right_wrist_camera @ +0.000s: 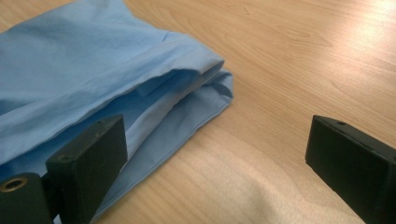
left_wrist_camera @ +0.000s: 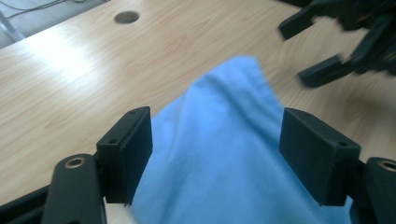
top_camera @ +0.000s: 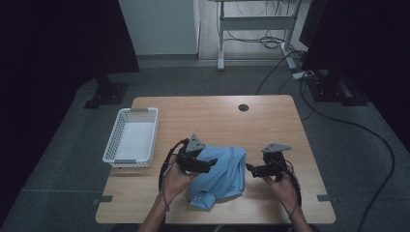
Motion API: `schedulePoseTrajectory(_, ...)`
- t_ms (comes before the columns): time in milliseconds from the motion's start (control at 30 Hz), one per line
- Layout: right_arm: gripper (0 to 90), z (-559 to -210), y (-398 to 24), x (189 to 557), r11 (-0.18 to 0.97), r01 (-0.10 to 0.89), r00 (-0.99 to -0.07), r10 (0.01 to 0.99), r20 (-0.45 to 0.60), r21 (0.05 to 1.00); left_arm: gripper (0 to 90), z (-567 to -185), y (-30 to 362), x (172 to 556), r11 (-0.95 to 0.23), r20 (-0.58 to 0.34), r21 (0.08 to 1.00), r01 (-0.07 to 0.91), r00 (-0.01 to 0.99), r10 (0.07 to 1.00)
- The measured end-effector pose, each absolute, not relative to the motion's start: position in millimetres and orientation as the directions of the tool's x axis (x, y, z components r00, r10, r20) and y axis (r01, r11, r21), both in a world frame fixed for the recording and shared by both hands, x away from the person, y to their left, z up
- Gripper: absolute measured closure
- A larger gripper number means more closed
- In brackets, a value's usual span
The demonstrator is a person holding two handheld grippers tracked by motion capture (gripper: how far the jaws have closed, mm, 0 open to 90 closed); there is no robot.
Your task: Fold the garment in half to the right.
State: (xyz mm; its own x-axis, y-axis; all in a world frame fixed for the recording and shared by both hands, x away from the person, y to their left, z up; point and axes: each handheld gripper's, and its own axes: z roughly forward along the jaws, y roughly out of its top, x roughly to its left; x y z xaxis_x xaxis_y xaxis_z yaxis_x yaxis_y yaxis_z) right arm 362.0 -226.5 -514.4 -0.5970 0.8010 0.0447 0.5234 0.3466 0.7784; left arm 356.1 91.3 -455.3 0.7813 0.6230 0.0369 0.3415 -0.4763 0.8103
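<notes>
A crumpled light-blue shirt lies on the wooden table near the front edge. My left gripper hovers over the shirt's left part, pointing right. In the left gripper view its jaws stand wide apart, with the blue cloth below and between them and the pads clear of it. My right gripper sits just right of the shirt, pointing left at it, and appears open in the left gripper view. Its own view has the jaws spread wide over bare wood, beside the shirt's folded edge.
A white slotted basket stands at the table's left side with nothing in it. A round cable hole is at the far middle of the table. Cables trail on the grey floor to the right.
</notes>
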Motion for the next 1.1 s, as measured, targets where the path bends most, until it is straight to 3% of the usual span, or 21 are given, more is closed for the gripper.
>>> schedulePoseTrajectory(533, 5.3, -544.3, -240.2, 342.1, 0.38, 0.552, -0.613, 0.788, 0.052, 0.743, 20.1, -518.2, 167.6, 339.4, -0.471, 0.044, 0.766, 0.437, 0.696, 0.717)
schedulePoseTrajectory(800, 5.3, -556.6, -242.2, 335.9, 0.411, 0.557, -0.617, 0.787, 0.028, 0.721, 19.6, -548.7, 178.7, 335.4, -0.504, 0.064, 0.713, 0.487, 0.671, 0.739)
schedulePoseTrajectory(900, 4.6, -560.9, -243.1, 334.4, 0.425, 0.55, -0.618, 0.786, 0.009, 0.719, 18.2, -554.5, 183.4, 338.1, -0.467, 0.021, 0.73, 0.499, 0.667, 0.745)
schedulePoseTrajectory(1100, 3.2, -562.6, -244.0, 333.0, 0.423, 0.54, -0.622, 0.783, 0.006, 0.728, 14.4, -554.8, 184.5, 338.3, -0.471, 0.023, 0.724, 0.504, 0.665, 0.746)
